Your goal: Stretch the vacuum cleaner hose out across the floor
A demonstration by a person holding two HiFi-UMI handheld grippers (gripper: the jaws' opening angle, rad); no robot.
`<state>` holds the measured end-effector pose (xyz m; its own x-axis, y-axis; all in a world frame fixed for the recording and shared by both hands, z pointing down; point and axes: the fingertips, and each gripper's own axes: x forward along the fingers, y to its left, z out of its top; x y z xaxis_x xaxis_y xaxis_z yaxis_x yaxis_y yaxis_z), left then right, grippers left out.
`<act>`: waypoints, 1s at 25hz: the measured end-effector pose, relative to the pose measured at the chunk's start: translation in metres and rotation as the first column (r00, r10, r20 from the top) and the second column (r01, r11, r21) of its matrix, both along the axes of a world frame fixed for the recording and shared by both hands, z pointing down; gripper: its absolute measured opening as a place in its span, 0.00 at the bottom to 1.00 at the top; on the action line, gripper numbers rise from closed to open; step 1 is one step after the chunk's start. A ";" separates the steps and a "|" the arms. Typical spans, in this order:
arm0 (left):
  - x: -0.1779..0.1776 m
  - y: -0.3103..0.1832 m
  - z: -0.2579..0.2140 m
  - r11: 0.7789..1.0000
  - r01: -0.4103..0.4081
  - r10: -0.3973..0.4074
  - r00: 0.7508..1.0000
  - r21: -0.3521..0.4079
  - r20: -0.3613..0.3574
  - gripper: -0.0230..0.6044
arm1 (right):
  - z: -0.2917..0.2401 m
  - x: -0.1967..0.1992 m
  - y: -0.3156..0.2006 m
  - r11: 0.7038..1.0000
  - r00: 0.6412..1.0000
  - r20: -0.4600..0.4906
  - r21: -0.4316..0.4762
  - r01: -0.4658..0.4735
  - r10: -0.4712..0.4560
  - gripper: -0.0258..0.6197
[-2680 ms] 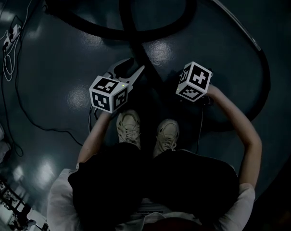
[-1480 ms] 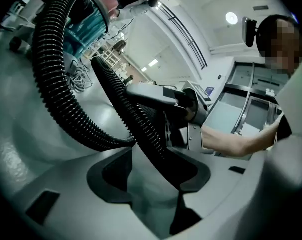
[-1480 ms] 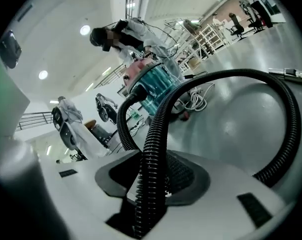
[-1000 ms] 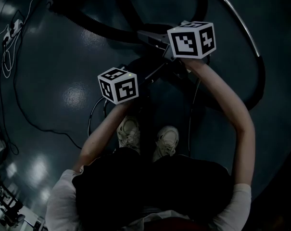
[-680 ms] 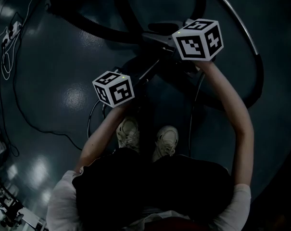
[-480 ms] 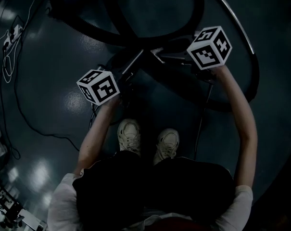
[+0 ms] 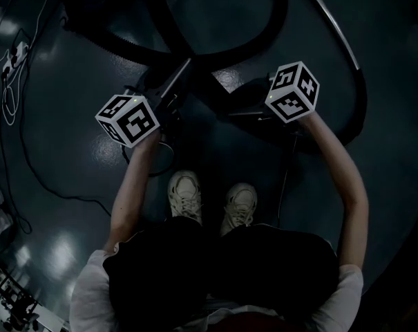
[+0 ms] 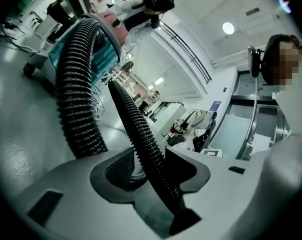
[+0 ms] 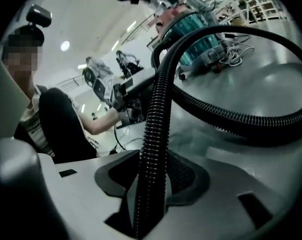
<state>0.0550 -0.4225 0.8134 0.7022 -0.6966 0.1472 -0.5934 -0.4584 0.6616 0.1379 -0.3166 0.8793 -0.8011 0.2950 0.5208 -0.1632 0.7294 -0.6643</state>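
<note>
Both arms out in front of me, both grippers clamped.
My left gripper [image 8: 151, 170] has its jaws closed on the hose [image 8: 133, 126], which runs through the notch between the pads. My right gripper [image 9: 151, 176] pinches the hose the same way. From the head view, my left forearm [image 7: 131, 185] reaches forward and slightly outward, and my right forearm [image 7: 341, 168] stretches ahead from the elbow. The left marker cube [image 7: 128, 120] and the right marker cube [image 7: 292, 92] sit well apart.
</note>
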 end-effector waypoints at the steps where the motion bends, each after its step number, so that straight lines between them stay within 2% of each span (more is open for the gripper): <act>1: -0.007 -0.003 -0.002 0.999 0.035 -0.035 0.999 0.007 -0.008 0.34 | -0.006 -0.002 -0.005 0.999 0.998 0.046 -0.007 -0.050 0.050 0.31; 3: -0.018 -0.006 -0.001 0.995 0.097 -0.098 0.995 0.028 0.030 0.34 | -0.010 -0.007 -0.014 0.991 0.986 0.104 -0.003 -0.130 0.130 0.31; 5: -0.019 -0.003 0.004 0.993 0.108 -0.112 0.989 0.038 0.093 0.35 | -0.012 -0.014 -0.025 0.979 0.969 0.141 -0.002 -0.204 0.202 0.31; 6: -0.013 0.002 0.007 0.996 0.080 -0.082 0.991 0.029 0.105 0.35 | -0.016 -0.016 -0.035 0.967 0.952 0.171 -0.017 -0.256 0.255 0.31; 8: 0.010 0.018 0.013 0.999 -0.033 0.035 0.996 -0.021 0.077 0.35 | -0.030 -0.019 -0.065 0.929 0.900 0.233 -0.052 -0.368 0.369 0.31; 11: 0.048 0.039 0.024 0.984 -0.158 0.161 0.987 -0.087 0.018 0.35 | -0.046 -0.021 -0.103 0.874 0.835 0.274 -0.051 -0.483 0.477 0.31; 15: 0.088 0.058 0.029 0.957 -0.275 0.277 0.961 -0.097 0.008 0.35 | -0.063 -0.027 -0.135 0.813 0.761 0.313 -0.066 -0.579 0.568 0.31; 17: 0.100 0.058 0.028 0.952 -0.290 0.293 0.956 -0.092 0.018 0.35 | -0.076 -0.023 -0.154 0.761 0.701 0.342 -0.073 -0.644 0.626 0.31; 18: 0.102 0.054 0.029 0.957 -0.276 0.279 0.960 -0.091 0.025 0.34 | -0.081 -0.019 -0.163 0.725 0.666 0.351 -0.061 -0.686 0.659 0.31; 21: 0.095 0.037 0.031 0.968 -0.234 0.237 0.971 -0.090 0.024 0.34 | -0.092 -0.006 -0.186 0.593 0.555 0.369 0.013 -0.805 0.745 0.31; 22: 0.093 0.034 0.030 0.967 -0.239 0.241 0.970 -0.085 0.011 0.35 | -0.096 -0.006 -0.189 0.575 0.540 0.378 0.023 -0.818 0.752 0.30; 23: 0.092 0.032 0.027 0.965 -0.252 0.252 0.968 -0.073 -0.002 0.35 | -0.100 -0.009 -0.190 0.581 0.544 0.388 0.027 -0.813 0.744 0.30; 25: 0.092 0.032 0.022 0.957 -0.288 0.288 0.957 -0.042 -0.021 0.35 | -0.107 -0.020 -0.186 0.637 0.596 0.402 0.040 -0.770 0.695 0.30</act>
<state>0.1472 -0.3907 0.8359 0.8745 -0.4574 0.1614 -0.4306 -0.5788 0.6925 0.1180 -0.5022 0.7724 -0.8233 -0.5428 0.1660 -0.5072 0.5722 -0.6444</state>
